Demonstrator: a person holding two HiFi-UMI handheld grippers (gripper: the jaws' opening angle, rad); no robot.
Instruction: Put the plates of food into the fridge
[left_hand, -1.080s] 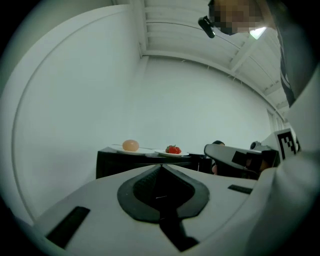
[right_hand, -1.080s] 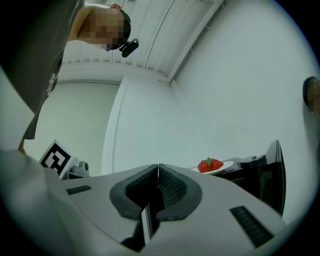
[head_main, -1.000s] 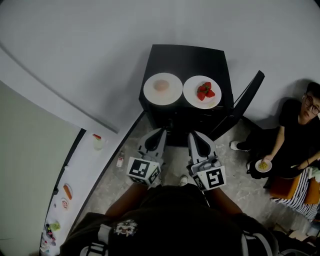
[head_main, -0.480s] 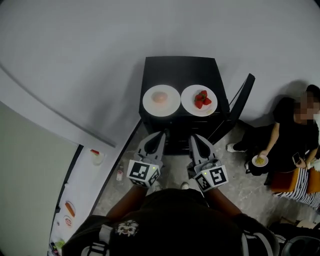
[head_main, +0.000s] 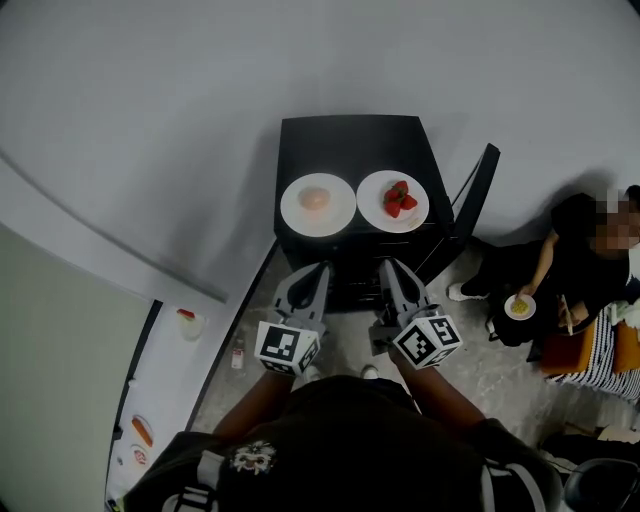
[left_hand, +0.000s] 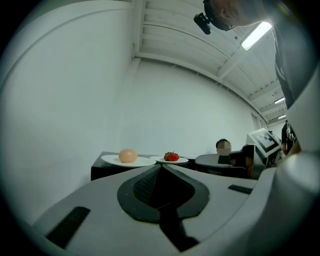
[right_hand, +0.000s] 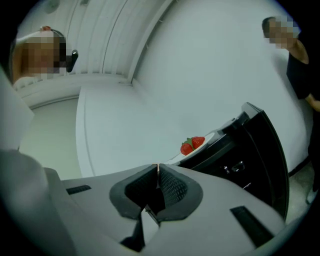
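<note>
On the black cabinet sit a strawberry plate and a bun plate. Before it, the left gripper and right gripper are clenched, holding nothing.

No words, brands or numbers can be read; the left marker cube and right marker cube bear only square patterns.

Lighting is diffuse and moderate. A ceiling strip light, above and to the right of the left gripper, glares white. The head view is dimmer, with dark corners. All views bend strongly toward the edges. The black cabinet ahead of that gripper is underexposed. The gripper housing nearest the lens appears soft.
</note>
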